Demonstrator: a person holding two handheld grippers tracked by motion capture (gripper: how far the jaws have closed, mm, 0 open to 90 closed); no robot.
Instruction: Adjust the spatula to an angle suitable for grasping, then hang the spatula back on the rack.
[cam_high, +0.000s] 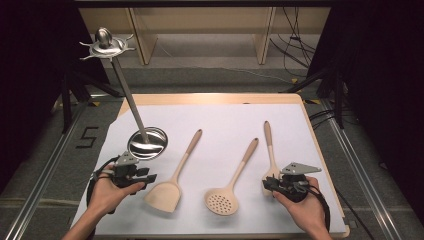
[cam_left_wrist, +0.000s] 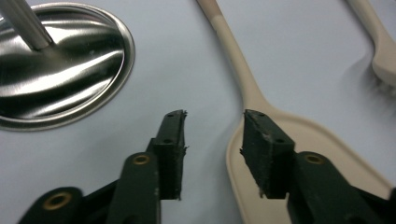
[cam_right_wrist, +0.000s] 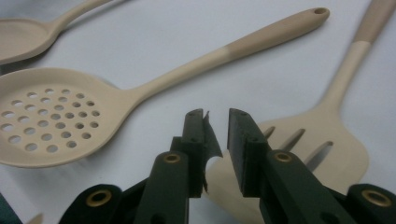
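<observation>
Three beige utensils lie on the white mat: a solid turner (cam_high: 165, 194), a perforated skimmer (cam_high: 222, 201) and a slotted turner (cam_high: 270, 145). My left gripper (cam_high: 150, 177) stands open just left of the solid turner's blade (cam_left_wrist: 308, 135), between it and the steel stand's round base (cam_left_wrist: 60, 65). Nothing lies between its jaws (cam_left_wrist: 212, 135). My right gripper (cam_high: 265, 186) hovers over the slotted turner's blade (cam_right_wrist: 331, 144). Its jaws stand a narrow gap apart (cam_right_wrist: 217, 126), gripping nothing. The skimmer's bowl (cam_right_wrist: 51, 116) lies to their left.
The steel stand (cam_high: 146, 142) has a tall leaning pole topped by a ring of hooks (cam_high: 106, 46). The white mat (cam_high: 225, 115) covers a wooden table whose edge (cam_high: 320, 150) runs close on the right. Dark tripods and cables stand on the floor around it.
</observation>
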